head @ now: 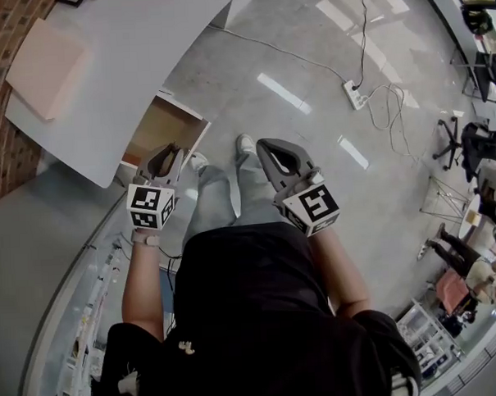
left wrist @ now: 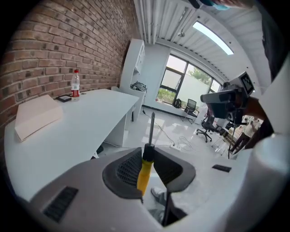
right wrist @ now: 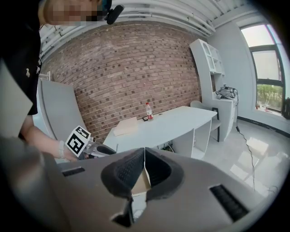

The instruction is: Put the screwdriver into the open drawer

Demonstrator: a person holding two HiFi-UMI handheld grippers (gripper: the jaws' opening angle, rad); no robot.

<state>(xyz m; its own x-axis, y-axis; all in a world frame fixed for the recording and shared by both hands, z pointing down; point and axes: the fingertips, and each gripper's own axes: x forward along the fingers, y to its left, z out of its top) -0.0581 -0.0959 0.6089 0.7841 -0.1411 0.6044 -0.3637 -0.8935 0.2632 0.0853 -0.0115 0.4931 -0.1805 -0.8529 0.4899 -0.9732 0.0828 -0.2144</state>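
The carrying step is in hand: the screwdriver is off any surface and gripped, but not yet in the drawer. In the left gripper view the left hand-held gripper is clamped on the tool where the yellow handle meets its black collar. The metal shaft stands up past the jaw tips toward the upper middle of the frame.

The right hand-held gripper has its jaws pressed together with nothing between them. It hangs at the centre of the head view, beside the left one and apart from it.

In the head view the drawer stands pulled out from under the white surface at upper left. Its brown inside appears bare where it shows, and it lies just above the left hand-held gripper in the frame. The person stands on the grey floor facing it.

The next move probably calls for the left hand-held gripper to go forward and down over the drawer's opening. The tool would likely need tilting so that its length fits inside the walls. The jaws should part only once it is low, so it does not bounce out. The right hand-held gripper seems to have no part to play yet.
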